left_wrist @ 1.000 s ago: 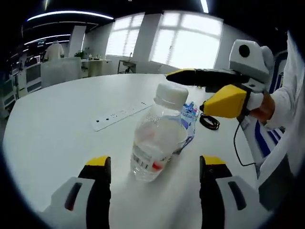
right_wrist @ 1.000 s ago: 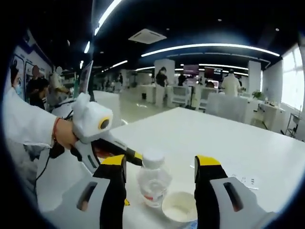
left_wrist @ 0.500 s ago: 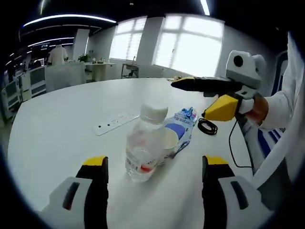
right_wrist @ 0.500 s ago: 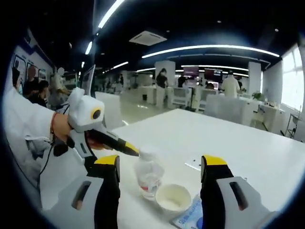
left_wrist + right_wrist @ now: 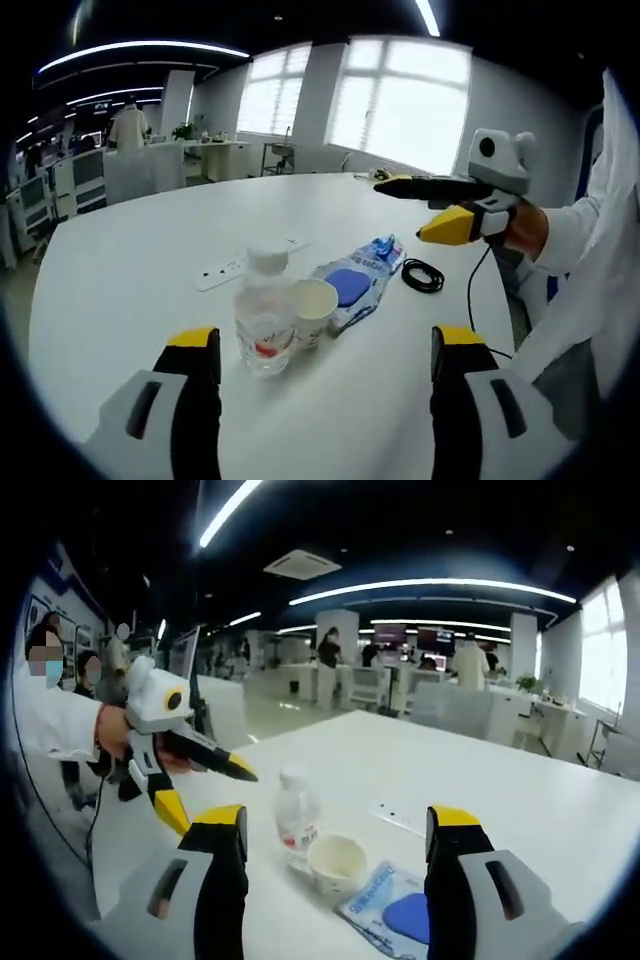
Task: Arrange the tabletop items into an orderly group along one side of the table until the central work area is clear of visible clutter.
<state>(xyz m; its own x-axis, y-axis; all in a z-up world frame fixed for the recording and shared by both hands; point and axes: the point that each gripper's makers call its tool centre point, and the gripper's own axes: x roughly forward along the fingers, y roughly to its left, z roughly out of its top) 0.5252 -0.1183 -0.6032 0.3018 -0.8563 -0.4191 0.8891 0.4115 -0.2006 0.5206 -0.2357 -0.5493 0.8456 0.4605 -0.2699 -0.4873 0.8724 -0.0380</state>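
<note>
A: Jaws first. Left gripper (image 5: 318, 380): jaws spread wide, nothing between them. Right gripper (image 5: 333, 865): the same, wide apart and empty. In the left gripper view the right gripper sits at 2 o'clock, held in a hand (image 5: 522, 226); its jaws look drawn together there, but that end-on angle is poor, so I go by its own view.

B: What has changed?

A: A second ago the bottle (image 5: 261, 312) stood close between the left jaws and loomed large. It now reads small and farther off at 9 o'clock of centre. Both views have pulled back; the items sit in the same cluster relative to each other. Judgement: the bottle is released and standing, and both hands are retreating, so this placement step looks finished.

B: Layout, largest to smallest?

A: Table (image 5: 130, 250), white, mostly bare. Power strip (image 5: 240, 262) at 11 o'clock of the bottle. Blue-and-white packet (image 5: 358, 284) lying flat at 2 o'clock of the cup. Bottle upright, white cap on. Paper cup (image 5: 312, 310) upright, touching or just beside the bottle. Black cable coil (image 5: 423, 275) near the packet, apart from it.

B: Contents?

A: The bottle is clear; I cannot tell any liquid level. The cup's interior looks white and empty in the right gripper view (image 5: 335, 863).
</note>
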